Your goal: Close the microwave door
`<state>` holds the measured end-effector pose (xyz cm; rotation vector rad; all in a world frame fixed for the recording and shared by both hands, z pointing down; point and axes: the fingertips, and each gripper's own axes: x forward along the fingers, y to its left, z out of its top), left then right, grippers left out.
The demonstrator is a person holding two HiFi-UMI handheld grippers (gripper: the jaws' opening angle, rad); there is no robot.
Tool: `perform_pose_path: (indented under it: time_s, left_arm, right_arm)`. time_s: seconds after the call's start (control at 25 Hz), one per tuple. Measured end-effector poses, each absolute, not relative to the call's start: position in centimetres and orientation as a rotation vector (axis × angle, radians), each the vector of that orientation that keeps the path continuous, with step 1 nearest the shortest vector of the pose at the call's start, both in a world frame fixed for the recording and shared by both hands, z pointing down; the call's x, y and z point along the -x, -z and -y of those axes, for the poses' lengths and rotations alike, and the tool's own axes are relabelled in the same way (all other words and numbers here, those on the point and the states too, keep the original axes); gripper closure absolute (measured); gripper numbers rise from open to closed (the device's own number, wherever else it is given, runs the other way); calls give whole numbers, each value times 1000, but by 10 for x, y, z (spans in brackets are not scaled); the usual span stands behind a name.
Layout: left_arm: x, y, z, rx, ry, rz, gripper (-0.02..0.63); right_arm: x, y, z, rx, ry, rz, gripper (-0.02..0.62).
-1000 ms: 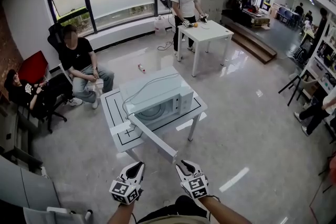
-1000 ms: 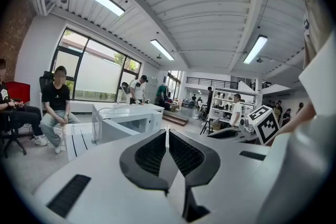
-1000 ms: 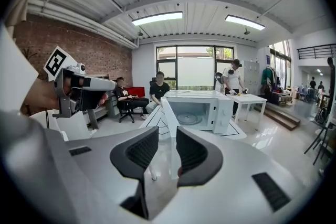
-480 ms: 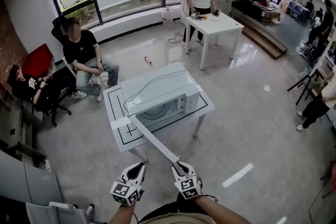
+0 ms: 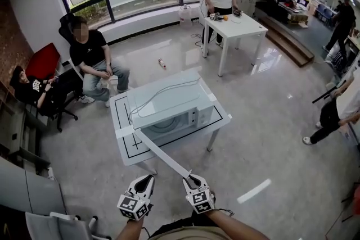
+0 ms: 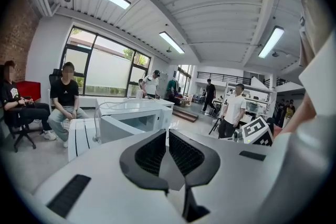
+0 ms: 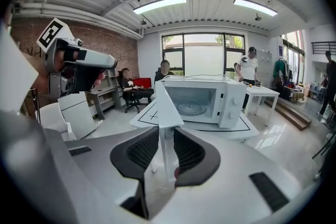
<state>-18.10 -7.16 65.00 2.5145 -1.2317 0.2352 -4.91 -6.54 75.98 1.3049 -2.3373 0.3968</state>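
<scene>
Currently the task is at the grasp step: the door (image 5: 163, 155) is fully open and no closing swing shows. The microwave (image 5: 169, 104) sits across the middle of the counter (image 5: 125, 146), front toward the near edge. Its door is hinged at the left side of the front and projects past the near edge toward the person. The right claw (image 5: 193, 181) is at the free end of the door. In the right gripper view the thin door edge stands upright between the jaws, which are clenched on it or very nearly so; judge this as a grasp on the door. The left claw (image 5: 144, 181) is clenched on nothing, jaws together. It hangs just left of the door end, apart from it, and has no part in the step. Both forearms reach forward and low from the body, claws pointing ahead toward the counter. The next move calls for carrying the door end in an arc, forward and to the right about the hinge, until the door meets the front face. Keep the claw aligned with the door edge as its angle changes, or release and finish with a push. A straight push along the door would load the hinge and could shift the microwave on the counter.
</scene>
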Motion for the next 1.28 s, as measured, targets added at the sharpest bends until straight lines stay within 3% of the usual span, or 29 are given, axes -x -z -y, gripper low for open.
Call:
perform_pose_path:
  time_s: [0.72,1.28]
  left_arm:
    - [134,-629,132,-2485,-201,1362,600]
    - [124,-626,189,-2528,-194,1289,600]
  right_arm:
    - [-35,-758,144,-1414,-391,2267,500]
    - [-46,-757,214,-1483,-381,2216,500]
